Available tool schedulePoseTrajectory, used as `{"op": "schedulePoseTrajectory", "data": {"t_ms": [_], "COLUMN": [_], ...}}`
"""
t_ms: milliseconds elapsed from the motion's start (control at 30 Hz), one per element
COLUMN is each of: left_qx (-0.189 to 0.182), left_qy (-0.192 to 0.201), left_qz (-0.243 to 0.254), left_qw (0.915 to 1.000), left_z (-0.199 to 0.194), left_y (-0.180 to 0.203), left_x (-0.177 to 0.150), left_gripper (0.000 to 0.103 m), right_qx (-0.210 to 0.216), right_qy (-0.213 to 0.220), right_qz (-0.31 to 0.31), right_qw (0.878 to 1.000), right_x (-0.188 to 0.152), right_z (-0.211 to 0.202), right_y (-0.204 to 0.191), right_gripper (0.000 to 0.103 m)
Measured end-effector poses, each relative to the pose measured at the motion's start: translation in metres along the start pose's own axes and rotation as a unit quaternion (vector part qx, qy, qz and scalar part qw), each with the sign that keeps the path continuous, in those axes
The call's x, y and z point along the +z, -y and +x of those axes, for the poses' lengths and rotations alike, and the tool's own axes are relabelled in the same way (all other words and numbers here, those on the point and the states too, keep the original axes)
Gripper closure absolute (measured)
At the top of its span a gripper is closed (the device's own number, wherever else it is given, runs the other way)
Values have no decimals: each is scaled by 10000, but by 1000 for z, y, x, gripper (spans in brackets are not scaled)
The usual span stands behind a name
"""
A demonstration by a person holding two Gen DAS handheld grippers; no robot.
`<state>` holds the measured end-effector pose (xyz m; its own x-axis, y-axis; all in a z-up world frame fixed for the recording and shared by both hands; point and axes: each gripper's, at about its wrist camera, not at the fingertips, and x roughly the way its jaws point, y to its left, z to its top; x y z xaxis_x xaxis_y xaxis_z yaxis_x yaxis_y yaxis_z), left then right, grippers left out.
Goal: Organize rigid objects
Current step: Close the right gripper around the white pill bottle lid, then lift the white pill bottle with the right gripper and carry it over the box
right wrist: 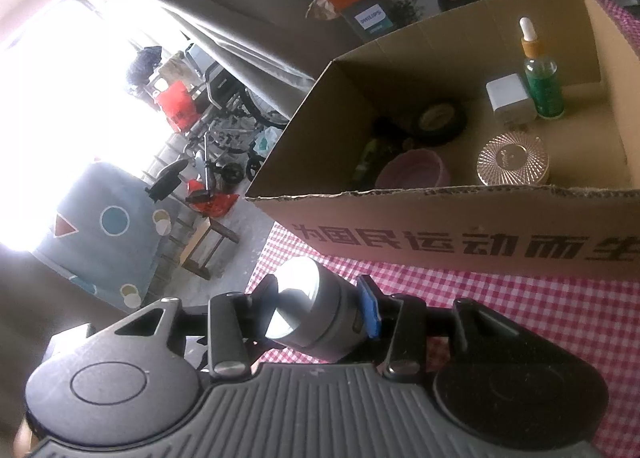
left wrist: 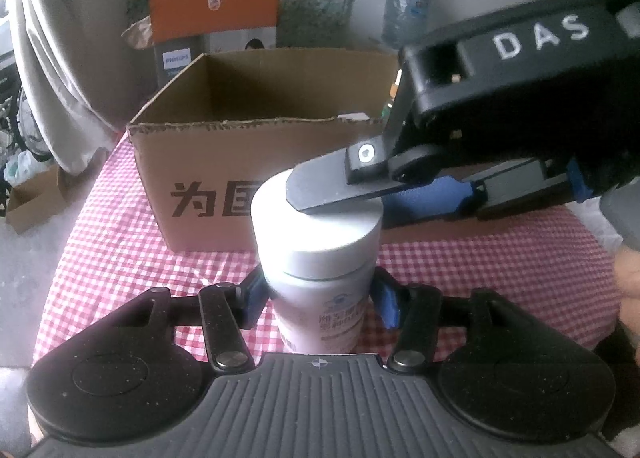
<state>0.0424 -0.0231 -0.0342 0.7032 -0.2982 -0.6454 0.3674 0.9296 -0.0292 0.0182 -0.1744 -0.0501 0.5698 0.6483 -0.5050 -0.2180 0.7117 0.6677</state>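
Left wrist view: L gripper (left wrist: 320,298) fingers clamped on white bottle (left wrist: 320,258), upright on bench (left wrist: 500,270); R gripper (left wrist: 340,193) fingers clamped on cap, cardboard box (left wrist: 208,161) at 12 o'clock.

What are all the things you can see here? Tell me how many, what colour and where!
white bottle: one, white, upright on the tablecloth, held at body and cap
cardboard box: one, brown, open, on the tablecloth
dropper bottle: one, green, upright in the box
white cube: one, in the box beside the dropper bottle
ribbed round lid: one, pale metallic, in the box
pink bowl: one, in the box
tablecloth: one, red and white checks
orange carton: one, behind the box
left gripper: black, jaws around the bottle's body
right gripper: black, jaws on the cap
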Motion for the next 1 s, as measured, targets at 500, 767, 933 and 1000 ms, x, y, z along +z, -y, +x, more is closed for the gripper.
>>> {"op": "schedulePoseTrajectory", "data": {"t_ms": [500,767,933,1000], "left_qx": [90,206,344,391], "left_qy": [9,238,582,762], "left_qz": [-47,14,155,209], "left_qw": [9999,9995,9976,9961], "left_z": [-1,-27,-49,-57], "left_y": [3,0,4,5], "left_x": [0,4,18,29], "left_gripper": [51,51,51,51], "right_qx": [67,294,483,553], "right_qy": [-29,98,331,472], "right_qz": [-26,-183,-430,-582], "right_qw": [10000,9994,9974,9957], "right_x": [-2,-1,6,12], "right_z": [-2,-14,-32,-42], "right_y": [-1,-13,-31,-41], "right_gripper": [55,55,55,55]}}
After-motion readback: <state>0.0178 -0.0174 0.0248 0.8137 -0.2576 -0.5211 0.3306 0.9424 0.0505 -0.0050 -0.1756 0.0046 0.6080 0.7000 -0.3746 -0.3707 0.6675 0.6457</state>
